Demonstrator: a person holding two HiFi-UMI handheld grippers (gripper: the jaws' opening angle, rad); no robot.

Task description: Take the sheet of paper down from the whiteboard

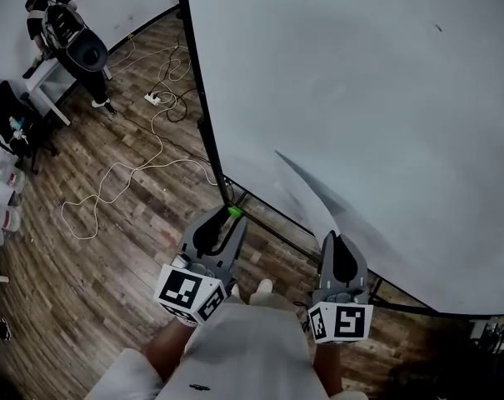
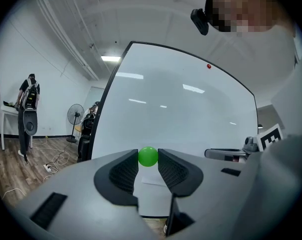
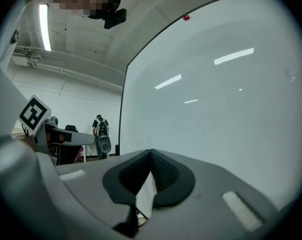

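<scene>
The big whiteboard (image 1: 351,82) stands right in front of me. My right gripper (image 1: 333,237) is shut on the lower corner of the white sheet of paper (image 1: 308,192), which slants up and left from the jaws in front of the board's lower part. In the right gripper view the paper (image 3: 147,196) shows as a thin strip pinched between the dark pads. My left gripper (image 1: 232,216) is shut on a small green ball (image 1: 234,212) near the board's left edge. In the left gripper view the ball (image 2: 148,156) sits at the jaw tips.
A red dot (image 2: 208,66) sits high on the board. White cables (image 1: 118,173) and a power strip (image 1: 154,98) lie on the wooden floor to the left. A person with a backpack (image 1: 68,40) stands by a table at far left, and a fan (image 2: 74,115) stands beyond.
</scene>
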